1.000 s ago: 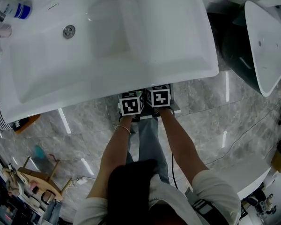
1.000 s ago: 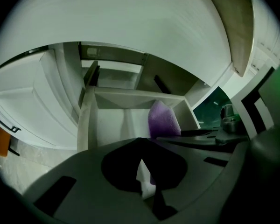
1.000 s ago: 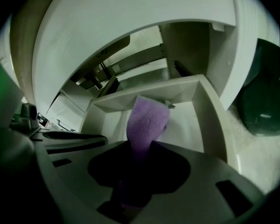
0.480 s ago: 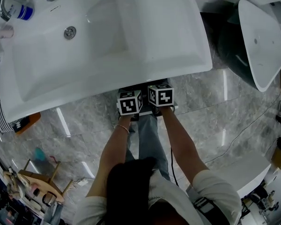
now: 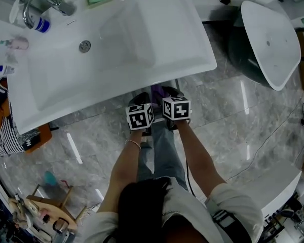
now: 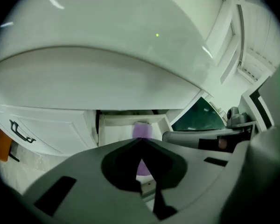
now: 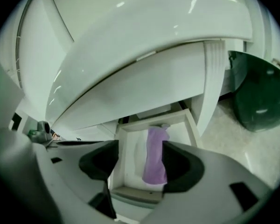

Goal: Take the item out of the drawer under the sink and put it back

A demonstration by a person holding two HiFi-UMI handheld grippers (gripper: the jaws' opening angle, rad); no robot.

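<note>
The purple item [image 7: 155, 160] lies in the open drawer [image 7: 130, 192] beneath the sink [image 5: 116, 44]. It stretches from the drawer's back wall toward its front edge, nearer the right wall as the right gripper view shows it. We see the right tongs [image 7: 141, 146] above the drawer with jaws spread wide, having just been opening; they pinch nothing, and the item shows through the gap, well below the pads. The left tongs [image 6: 141, 143] hang beside them, jaws pressed together at the tips, holding nothing. In the head view both sit just off the sink's front edge, over the grey marble floor [image 5: 218, 120]
</note>
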